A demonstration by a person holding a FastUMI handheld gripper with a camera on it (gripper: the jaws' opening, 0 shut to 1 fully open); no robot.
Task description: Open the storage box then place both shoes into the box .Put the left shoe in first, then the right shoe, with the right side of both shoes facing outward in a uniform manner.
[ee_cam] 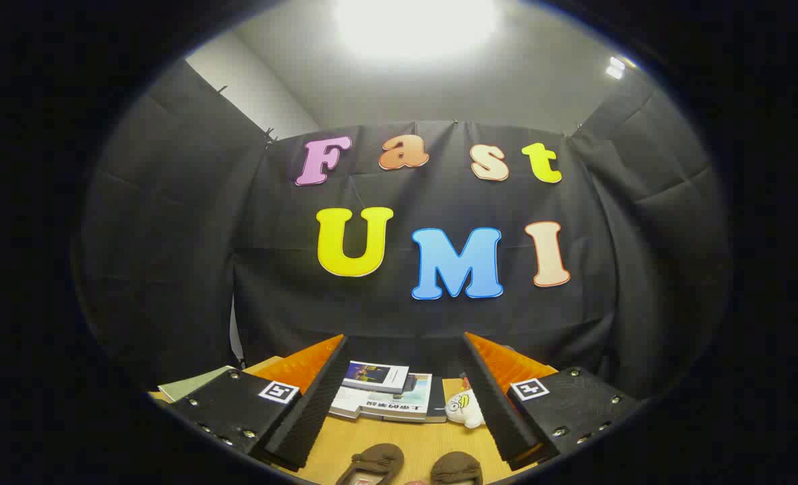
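No legible text; the books' (385,397) cover print is too small.

Two shoes (371,463), three books (375,376), one plush toy (464,408).

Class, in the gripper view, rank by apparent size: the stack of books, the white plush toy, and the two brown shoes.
1. stack of books, between the open fingers of the gripper.
2. left brown shoe and right brown shoe: alike, both cut off and nearest the camera, so unranked.
3. white plush toy.
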